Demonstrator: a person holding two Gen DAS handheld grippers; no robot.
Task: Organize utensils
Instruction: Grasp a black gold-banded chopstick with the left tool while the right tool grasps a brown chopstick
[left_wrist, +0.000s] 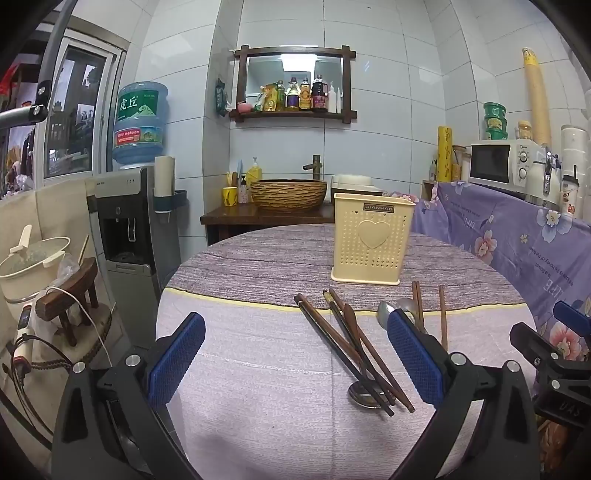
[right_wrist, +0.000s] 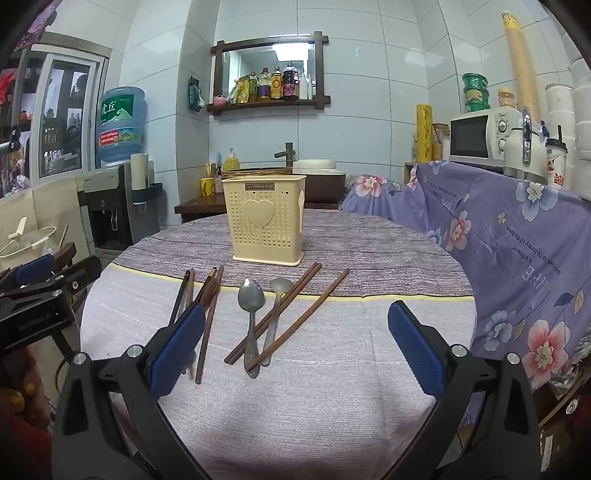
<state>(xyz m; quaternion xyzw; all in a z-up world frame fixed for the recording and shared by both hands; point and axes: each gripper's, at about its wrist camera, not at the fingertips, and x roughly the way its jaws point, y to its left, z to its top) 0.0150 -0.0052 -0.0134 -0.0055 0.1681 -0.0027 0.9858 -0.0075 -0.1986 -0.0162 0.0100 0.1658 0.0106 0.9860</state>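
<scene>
Both tools hover empty at the near edge of the round tabletop (right_wrist: 332, 406), jaws spread wide. Just ahead of the right tool (right_wrist: 295, 343) lie two spoons (right_wrist: 252, 306) and crossed chopsticks (right_wrist: 295, 317), long axes running away from it. The left tool (left_wrist: 295, 354) faces a second bundle (left_wrist: 354, 350). Beyond stands the cream holder (right_wrist: 266, 221), upright.

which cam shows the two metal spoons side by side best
The right wrist view. Both spoons lie in full between its open tool's fingers, bowls toward the cream utensil holder, among crossing chopsticks. In the left wrist view, the blue finger pad covers their handles; only the bowls show.
</scene>
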